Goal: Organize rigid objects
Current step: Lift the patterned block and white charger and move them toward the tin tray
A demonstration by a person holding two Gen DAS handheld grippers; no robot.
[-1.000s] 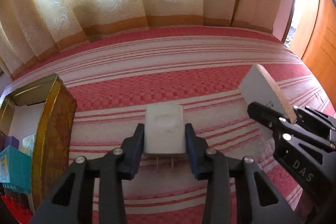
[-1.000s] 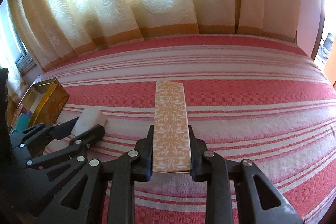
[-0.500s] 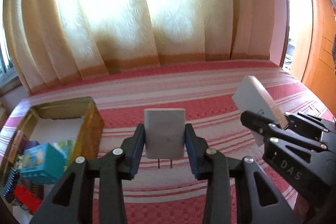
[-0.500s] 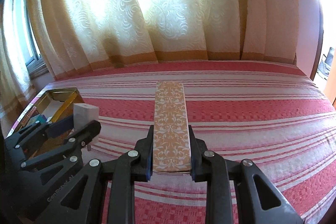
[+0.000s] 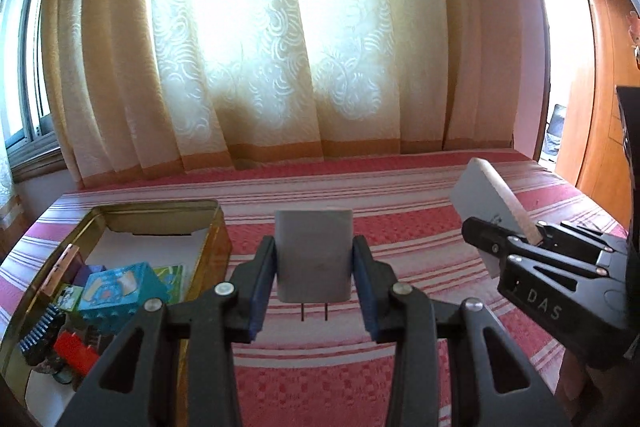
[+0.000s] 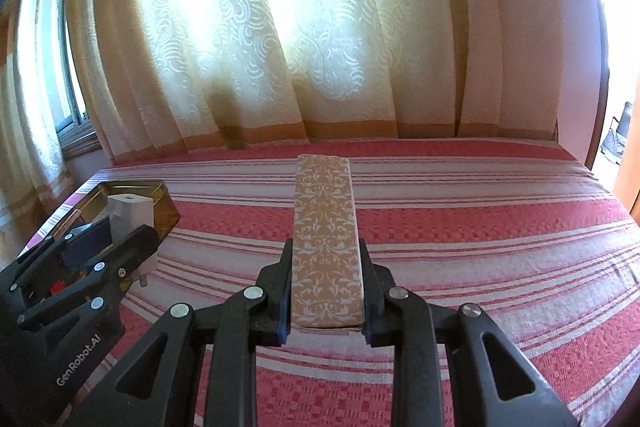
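My left gripper [image 5: 314, 259] is shut on a white plug adapter [image 5: 314, 255], prongs pointing down, held above the bed just right of an open gold tin [image 5: 218, 227]. The tin holds a teal box [image 5: 120, 289], a red piece [image 5: 76, 351] and other small items. My right gripper [image 6: 326, 279] is shut on a long orange box with a white floral pattern [image 6: 325, 239], held above the bed. That box [image 5: 486, 203] and right gripper show at the right of the left wrist view. The adapter [image 6: 130, 215] and tin [image 6: 160, 201] show at the left of the right wrist view.
A red and white striped bedspread [image 6: 480, 227] covers the bed under both grippers. Cream curtains [image 5: 280, 47] hang behind the far edge. A window [image 6: 68, 107] is at the left and a wooden door [image 5: 592, 87] at the right.
Both grippers have risen and tilted up, each still holding its object. The tin's inside has come more fully into the left wrist view.
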